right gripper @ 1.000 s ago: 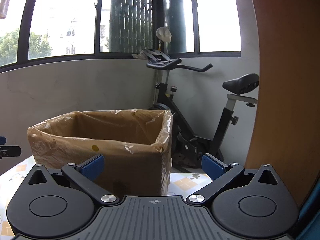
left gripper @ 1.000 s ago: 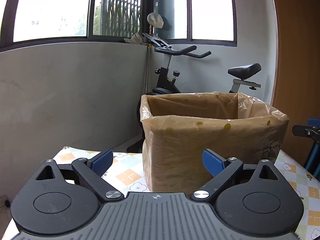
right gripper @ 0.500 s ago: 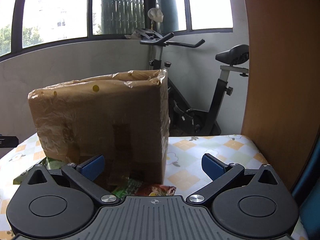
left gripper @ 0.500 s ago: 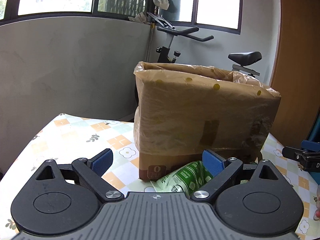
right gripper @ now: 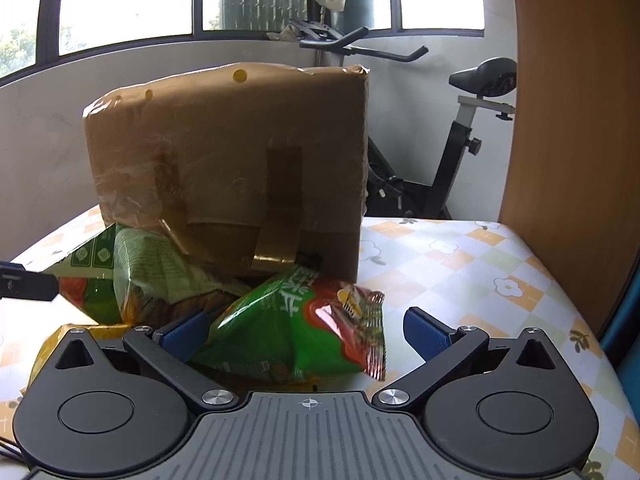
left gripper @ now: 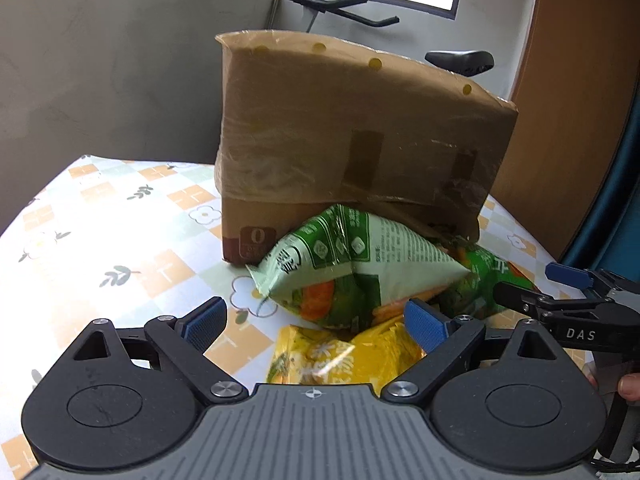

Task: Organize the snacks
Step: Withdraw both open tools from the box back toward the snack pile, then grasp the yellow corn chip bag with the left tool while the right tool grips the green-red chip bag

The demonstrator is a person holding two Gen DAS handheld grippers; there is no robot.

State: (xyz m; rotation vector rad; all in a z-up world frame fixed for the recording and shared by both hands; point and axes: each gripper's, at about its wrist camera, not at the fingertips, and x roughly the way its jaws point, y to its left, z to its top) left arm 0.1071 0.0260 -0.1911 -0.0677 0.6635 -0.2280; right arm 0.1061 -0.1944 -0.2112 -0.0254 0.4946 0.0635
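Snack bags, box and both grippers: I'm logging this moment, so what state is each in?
Cardboard box: upright, plastic-lined, side taped.
Pale green bag: sealed, leaning on the box.
Green-red bag: sealed, lying between the open right gripper fingers.
Yellow bag: lying flat.
Left gripper: open, holding nothing.

"DAS" on the right tool [left gripper: 576, 312]; "0" on the cardboard box [left gripper: 360, 140]
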